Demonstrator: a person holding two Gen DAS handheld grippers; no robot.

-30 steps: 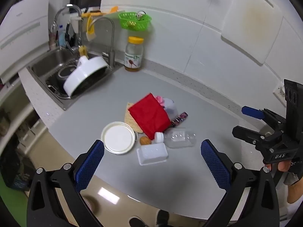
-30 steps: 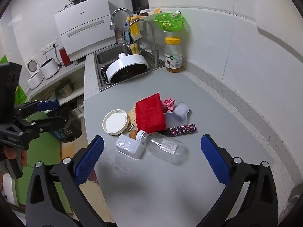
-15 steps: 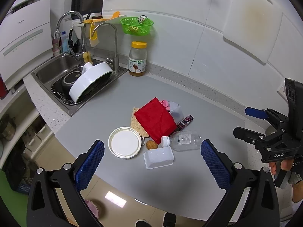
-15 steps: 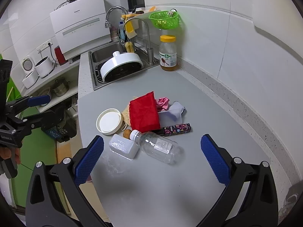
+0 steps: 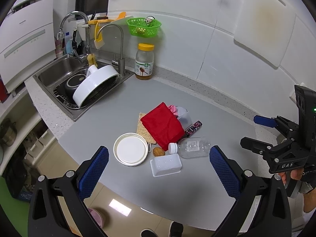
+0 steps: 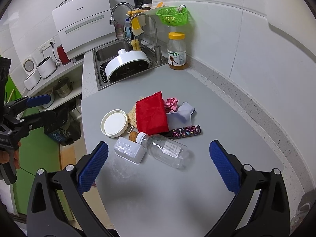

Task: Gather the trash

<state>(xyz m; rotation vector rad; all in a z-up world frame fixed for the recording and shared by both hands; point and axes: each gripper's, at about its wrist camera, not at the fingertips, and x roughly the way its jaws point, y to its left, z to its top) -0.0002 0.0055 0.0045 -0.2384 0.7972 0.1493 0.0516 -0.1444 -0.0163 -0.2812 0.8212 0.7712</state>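
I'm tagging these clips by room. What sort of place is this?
A home kitchen, most likely: a steel sink with a faucet, a honey jar by the tiled wall, and a countertop dishwasher.

Both grippers hang above the near edge of the counter [image 6: 227,102], the left gripper [image 5: 158,169] and the right gripper [image 6: 158,164] each with blue-padded jaws spread wide and empty, a hand [image 5: 296,177] gripping the right one's handle off the counter's right end.
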